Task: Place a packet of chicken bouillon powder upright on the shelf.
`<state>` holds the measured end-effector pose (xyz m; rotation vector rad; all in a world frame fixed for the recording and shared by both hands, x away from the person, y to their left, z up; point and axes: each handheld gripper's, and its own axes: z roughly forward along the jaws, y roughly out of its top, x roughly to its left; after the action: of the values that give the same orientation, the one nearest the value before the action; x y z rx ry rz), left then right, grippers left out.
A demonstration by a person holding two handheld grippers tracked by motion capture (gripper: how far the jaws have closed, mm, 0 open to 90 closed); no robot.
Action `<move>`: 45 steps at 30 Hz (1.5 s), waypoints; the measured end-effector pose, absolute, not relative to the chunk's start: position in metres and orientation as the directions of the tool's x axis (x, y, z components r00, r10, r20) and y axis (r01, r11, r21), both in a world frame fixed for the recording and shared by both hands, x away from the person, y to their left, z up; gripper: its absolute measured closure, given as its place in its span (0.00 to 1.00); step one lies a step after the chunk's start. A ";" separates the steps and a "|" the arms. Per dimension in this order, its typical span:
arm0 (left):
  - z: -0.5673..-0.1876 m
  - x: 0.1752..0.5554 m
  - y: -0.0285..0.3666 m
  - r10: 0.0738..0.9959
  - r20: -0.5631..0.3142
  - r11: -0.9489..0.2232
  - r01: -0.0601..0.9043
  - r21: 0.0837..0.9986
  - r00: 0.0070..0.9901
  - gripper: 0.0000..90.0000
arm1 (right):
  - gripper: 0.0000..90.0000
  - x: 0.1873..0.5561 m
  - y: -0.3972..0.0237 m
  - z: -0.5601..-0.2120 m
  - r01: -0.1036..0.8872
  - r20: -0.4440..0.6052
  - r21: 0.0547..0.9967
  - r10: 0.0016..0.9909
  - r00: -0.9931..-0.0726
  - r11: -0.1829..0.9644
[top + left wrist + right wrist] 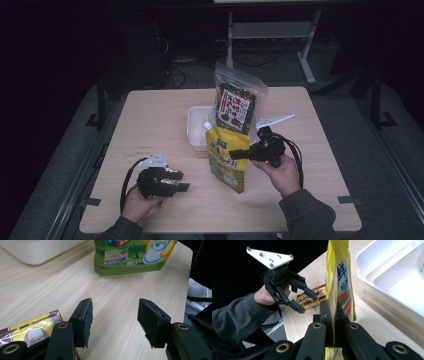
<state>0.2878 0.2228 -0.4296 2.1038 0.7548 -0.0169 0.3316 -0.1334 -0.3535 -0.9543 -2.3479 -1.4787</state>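
The right gripper clamped the yellow-green pouch upright just in front of the white tray, while the left gripper, well left of that tray, stood released beside a red-and-yellow packet.

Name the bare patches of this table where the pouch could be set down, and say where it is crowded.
Free: the table left of the white tray, and its right side beyond the right gripper. Crowded: the middle, with tray, dark snack bag and yellow pouch.
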 end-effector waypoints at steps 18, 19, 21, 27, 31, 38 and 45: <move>-0.430 0.286 0.222 0.519 -0.257 -0.446 0.515 0.732 0.815 0.44 | 0.99 0.333 -0.133 -0.335 0.582 0.435 0.763 0.444 -0.784 0.280; -0.430 0.286 0.222 0.521 -0.253 -0.448 0.513 0.732 0.815 0.44 | 1.00 0.333 -0.133 -0.333 0.580 0.432 0.765 0.446 -0.784 0.279; -0.430 0.285 0.221 0.520 -0.249 -0.453 0.512 0.730 0.817 0.42 | 1.00 0.333 -0.133 -0.330 0.575 0.425 0.770 0.448 -0.786 0.278; -0.430 0.285 0.221 0.522 -0.244 -0.457 0.510 0.729 0.817 0.38 | 0.99 0.334 -0.130 -0.319 0.558 0.404 0.783 0.458 -0.792 0.275; -0.430 0.285 0.222 0.524 -0.243 -0.457 0.510 0.728 0.816 0.37 | 1.00 0.336 -0.127 -0.314 0.552 0.398 0.789 0.460 -0.794 0.270; -0.430 0.285 0.220 0.524 -0.235 -0.464 0.506 0.727 0.819 0.34 | 1.00 0.340 -0.123 -0.309 0.545 0.388 0.794 0.466 -0.795 0.268; -0.430 0.284 0.219 0.523 -0.231 -0.470 0.503 0.725 0.821 0.32 | 1.00 0.343 -0.122 -0.302 0.535 0.377 0.804 0.475 -0.795 0.259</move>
<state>0.2843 0.2193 -0.4302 2.1492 0.7504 0.0289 0.3435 -0.1221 -0.3023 -0.9836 -2.4457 -1.6002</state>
